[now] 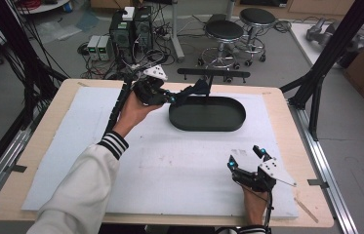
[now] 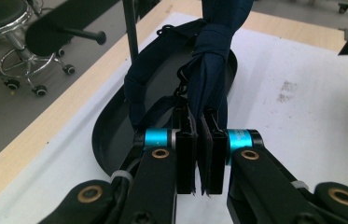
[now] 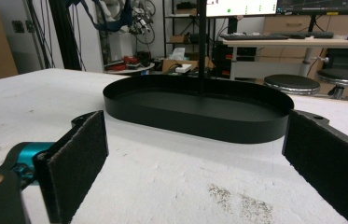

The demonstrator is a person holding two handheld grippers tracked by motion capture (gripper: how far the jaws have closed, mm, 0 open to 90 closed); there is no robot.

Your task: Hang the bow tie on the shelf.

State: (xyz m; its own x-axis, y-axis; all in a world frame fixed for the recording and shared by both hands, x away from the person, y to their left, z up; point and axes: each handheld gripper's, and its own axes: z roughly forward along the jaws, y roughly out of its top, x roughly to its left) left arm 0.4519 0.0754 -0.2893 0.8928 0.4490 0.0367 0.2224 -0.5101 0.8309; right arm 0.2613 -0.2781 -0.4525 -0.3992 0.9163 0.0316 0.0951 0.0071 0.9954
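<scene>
Dark blue fabric strap (image 2: 211, 70), knotted and bunched, is pinched in the left tongs (image 2: 198, 158), which are clamped tight on its end right over the black oval metal tray (image 1: 208, 124) near the far edge of the tabletop (image 1: 287, 141). Strap hangs up toward the thin black T-shaped stand (image 1: 212, 74) that rises out of the tray, and a loop of it droops down into the tray on the side. Right tongs (image 1: 247, 157) are spread wide apart with nothing in them, parked low by the near right corner of the white foam mat (image 1: 170, 165), well apart from the tray. My guess is the step is getting the strap on or off that stand, though honestly I can't tell which. Either way I'd keep the clamp firm on the bunched part, move slow so the knot doesn't snag the post, and bring the free tongs in to steady the tray rim if it starts to slide.
</scene>
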